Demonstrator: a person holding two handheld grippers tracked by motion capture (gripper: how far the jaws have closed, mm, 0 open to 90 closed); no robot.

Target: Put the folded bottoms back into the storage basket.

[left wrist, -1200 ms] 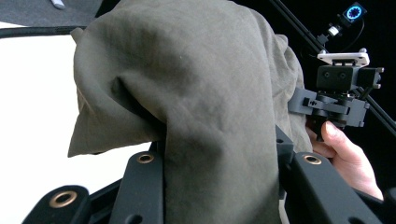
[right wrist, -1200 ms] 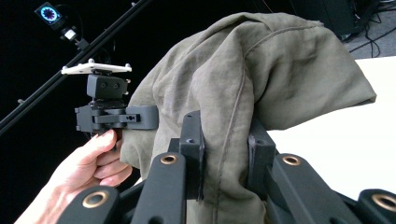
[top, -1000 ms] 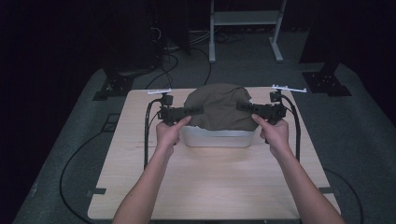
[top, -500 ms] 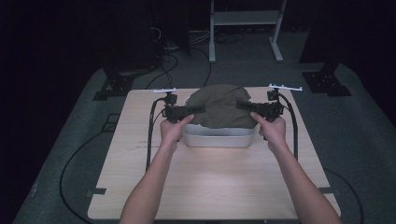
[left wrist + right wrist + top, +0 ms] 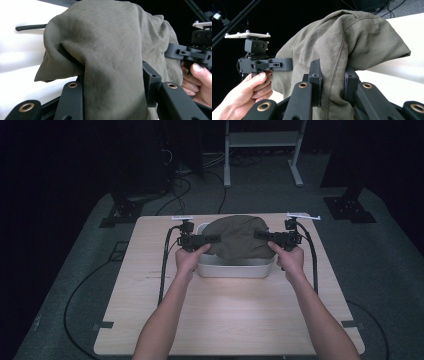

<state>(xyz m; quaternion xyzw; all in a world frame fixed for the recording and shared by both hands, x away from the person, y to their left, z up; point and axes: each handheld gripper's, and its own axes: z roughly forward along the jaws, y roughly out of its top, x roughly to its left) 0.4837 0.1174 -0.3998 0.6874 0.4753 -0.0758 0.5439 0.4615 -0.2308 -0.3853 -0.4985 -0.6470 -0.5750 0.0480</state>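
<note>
An olive-green cloth (image 5: 237, 237) hangs bunched above a white rectangular tub (image 5: 236, 268) on the wooden table (image 5: 225, 310). My left gripper (image 5: 216, 239) is shut on the cloth's left side, and in the left gripper view the cloth (image 5: 112, 57) drapes down between the black jaws. My right gripper (image 5: 258, 235) is shut on its right side, and in the right gripper view the cloth (image 5: 342, 50) is pinched between the jaws. Each gripper view also shows the other gripper, the right gripper (image 5: 172, 51) and the left gripper (image 5: 289, 64), held by a hand. The tub's inside is hidden by the cloth.
Black cables (image 5: 165, 265) trail from both grippers across the table. The person's forearms (image 5: 165, 320) come in from the front edge. Bare wood lies in front of the tub. Dark floor, stand feet (image 5: 122, 212) and a white frame (image 5: 260, 150) surround the table.
Both grippers have shifted slightly farther from the person with the cloth still held; the cloth keeps its bunched shape over the tub.
</note>
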